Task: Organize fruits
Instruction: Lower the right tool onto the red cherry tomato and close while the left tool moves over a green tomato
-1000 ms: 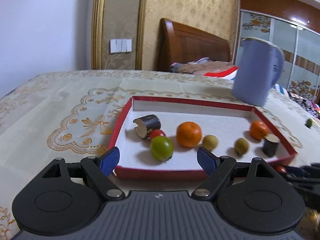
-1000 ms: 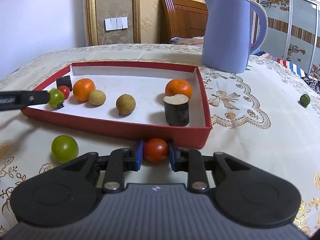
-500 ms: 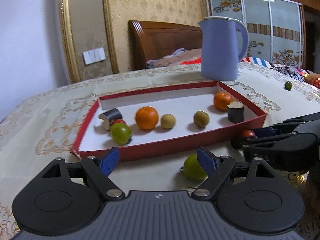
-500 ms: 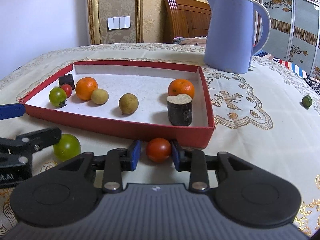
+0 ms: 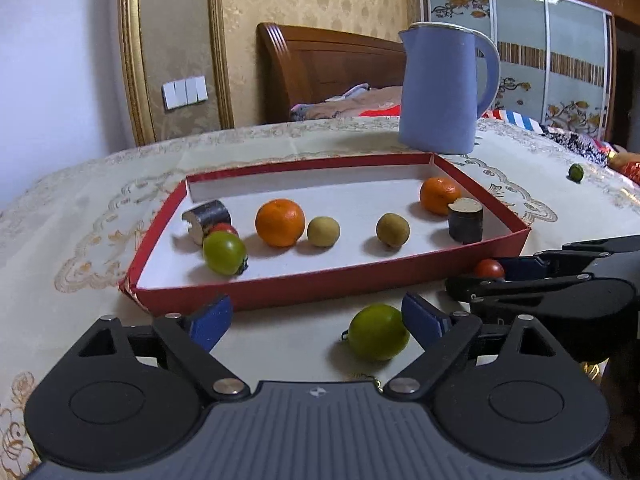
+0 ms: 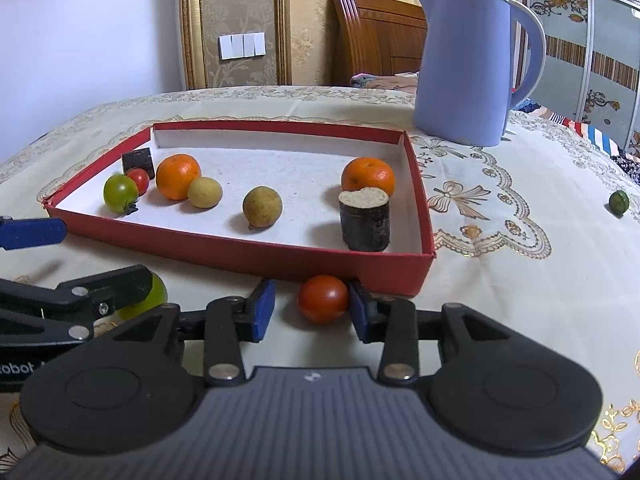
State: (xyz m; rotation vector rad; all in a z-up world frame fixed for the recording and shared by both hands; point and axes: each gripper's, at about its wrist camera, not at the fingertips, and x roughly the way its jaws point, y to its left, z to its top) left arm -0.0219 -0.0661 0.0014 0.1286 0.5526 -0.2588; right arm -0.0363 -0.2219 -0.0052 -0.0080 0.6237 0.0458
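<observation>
On my rig's feed, a table under a cream tablecloth (image 6: 500, 248) with gold embroidery carries a shallow red tray (image 6: 248, 250) with a white floor. Left to right inside it: a dark cylinder lying on its side (image 5: 206, 216), a small red tomato (image 6: 139, 181) tucked against a green tomato (image 5: 224, 253), a tangerine (image 5: 279, 222), two tan round fruits (image 5: 323, 231) (image 5: 393, 230), a second tangerine (image 5: 439, 195) and an upright dark cylinder with a pale top (image 6: 365, 220) near the tray's right wall.

In front of the tray, on the cloth, my left gripper (image 5: 316, 320) stands with its jaws opening and wide apart; a loose green tomato (image 5: 378, 332) sits between its blue pads, close against the right-hand pad and clear of the other. I read it as released, not grasping.

Just to the right, my right gripper (image 6: 311, 309) has its jaws opening around a red cherry tomato (image 6: 323, 299) lying on the cloth just before the tray's front wall. The right-hand pad is at the fruit's side, the left-hand pad stands clear with a gap, so the fruit is let go.

Behind the tray's far right corner stands a lavender-blue kettle (image 6: 466, 68). Far right, well apart, a small green fruit (image 6: 619, 201) lies alone on the cloth.
</observation>
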